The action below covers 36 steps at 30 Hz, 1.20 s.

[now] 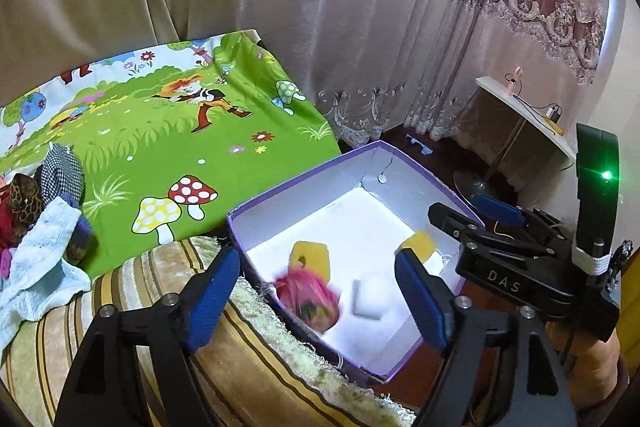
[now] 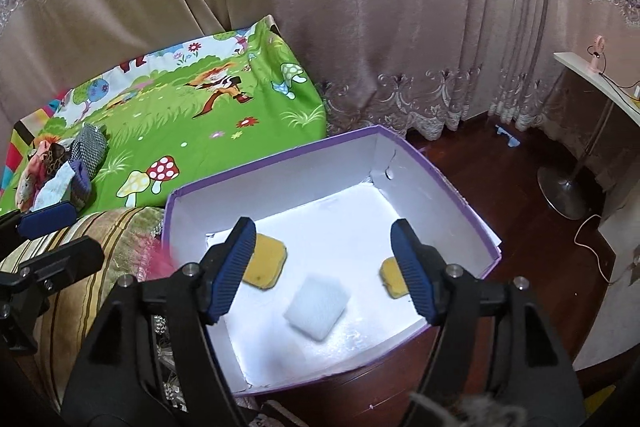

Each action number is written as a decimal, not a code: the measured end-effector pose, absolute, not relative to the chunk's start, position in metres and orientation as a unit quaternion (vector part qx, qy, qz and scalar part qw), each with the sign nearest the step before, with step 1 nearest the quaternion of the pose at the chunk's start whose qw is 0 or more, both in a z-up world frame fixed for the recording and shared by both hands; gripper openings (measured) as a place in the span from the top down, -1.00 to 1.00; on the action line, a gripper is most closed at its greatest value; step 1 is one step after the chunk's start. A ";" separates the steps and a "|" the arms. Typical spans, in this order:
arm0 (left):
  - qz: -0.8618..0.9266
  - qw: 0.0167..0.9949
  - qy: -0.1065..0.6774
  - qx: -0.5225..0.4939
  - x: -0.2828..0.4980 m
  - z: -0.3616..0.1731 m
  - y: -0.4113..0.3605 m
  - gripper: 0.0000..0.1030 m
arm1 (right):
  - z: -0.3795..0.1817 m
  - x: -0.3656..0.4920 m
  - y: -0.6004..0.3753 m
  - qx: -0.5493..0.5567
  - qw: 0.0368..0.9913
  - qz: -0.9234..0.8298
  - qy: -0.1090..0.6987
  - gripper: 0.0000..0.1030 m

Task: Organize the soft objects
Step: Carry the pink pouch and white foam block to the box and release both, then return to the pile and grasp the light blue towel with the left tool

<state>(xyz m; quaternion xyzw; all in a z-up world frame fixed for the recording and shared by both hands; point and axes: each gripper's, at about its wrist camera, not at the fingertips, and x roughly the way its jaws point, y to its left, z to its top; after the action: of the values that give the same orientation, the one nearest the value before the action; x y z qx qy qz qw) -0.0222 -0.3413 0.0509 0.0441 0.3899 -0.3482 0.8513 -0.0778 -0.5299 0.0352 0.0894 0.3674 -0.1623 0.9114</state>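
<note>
A purple box with a white inside [image 1: 304, 183] [image 2: 280, 163] stands beside the bed. In it lie two yellow sponges [image 1: 310, 257] [image 2: 266, 261], [image 1: 420, 243] [image 2: 390, 277], a white sponge [image 1: 370, 297] [image 2: 318, 307] and a blurred pink soft item [image 1: 308, 301]; in the right wrist view only a pink streak [image 2: 158, 257] shows at the box's left edge. My left gripper [image 1: 320, 297] is open and empty above the box's near left corner. My right gripper [image 2: 324, 271] is open and empty above the box's middle; its body also shows in the left wrist view [image 1: 520, 259].
A pile of soft cloth items [image 1: 40, 211] [image 2: 64, 167] lies on the green cartoon bedsheet [image 1: 160, 131] at the left. A striped cushion [image 1: 224, 347] sits under the box's left side. Curtains hang behind. A fan base [image 2: 564, 187] and a white shelf [image 2: 600, 79] stand at the right.
</note>
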 end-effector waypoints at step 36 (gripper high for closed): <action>-0.080 0.887 0.422 -0.167 0.034 0.046 -0.108 -0.58 | 0.042 -0.055 -0.462 0.056 0.919 -0.050 0.387 -0.43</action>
<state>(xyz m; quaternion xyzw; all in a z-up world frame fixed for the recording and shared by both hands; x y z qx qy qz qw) 0.0344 -0.1078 0.0459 -0.1672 0.4224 -0.0800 0.8873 -0.0551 -0.4623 0.0420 0.0563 0.3875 -0.0499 0.9188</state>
